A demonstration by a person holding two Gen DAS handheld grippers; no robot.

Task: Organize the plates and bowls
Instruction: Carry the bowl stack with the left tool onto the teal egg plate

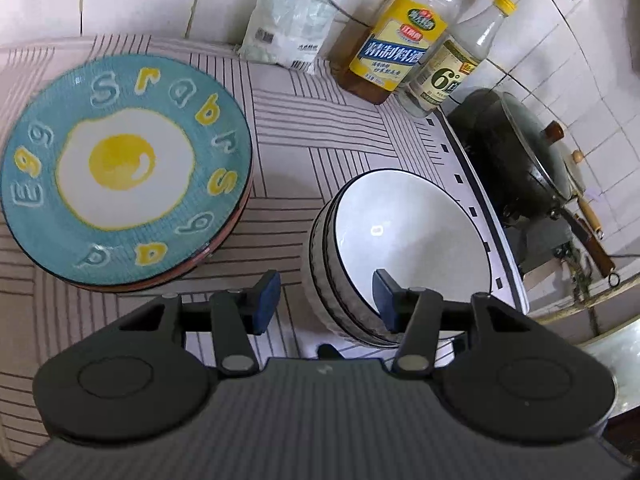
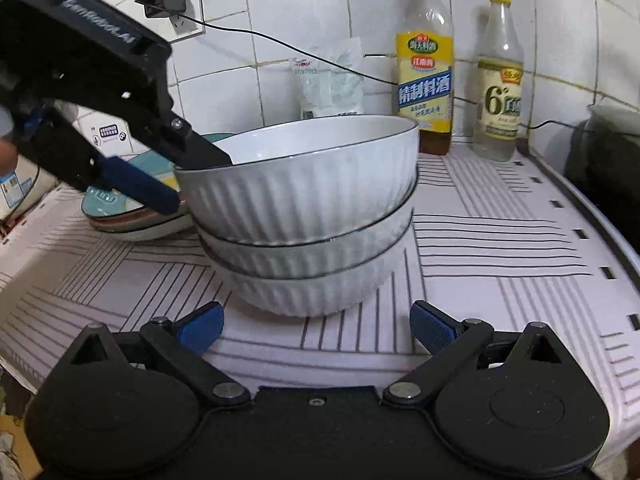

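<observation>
White ribbed bowls (image 2: 304,216) stand in a stack of three on the striped surface (image 2: 500,248), one nested in the other, each with a thin dark line at the rim. The top bowl (image 1: 408,236) is empty inside.

The left hand-held gripper (image 1: 326,296) is at the rim of the top bowl. One blue finger pad (image 1: 382,296) is inside the bowl and the other pad (image 1: 266,294) is outside the wall, so the rim stands between them. In the left wrist view both pads are clearly apart from the wall, so this gripper is released and grasps nothing.

The right hand-held gripper (image 2: 316,326) is low, just in front of the bottom bowl. Its blue pads are spread wide with nothing between them, so it is also released.

To the left of the bowls lies a stack of plates (image 1: 124,168). The top plate is teal with a painted fried egg and letters around the edge.

Behind, against the tiled wall, stand a bottle with a yellow label (image 2: 425,80), a clear bottle with a yellow cap (image 2: 500,80) and a white plastic bag (image 1: 292,16). A dark wok with a lid (image 1: 520,152) is on the right.
</observation>
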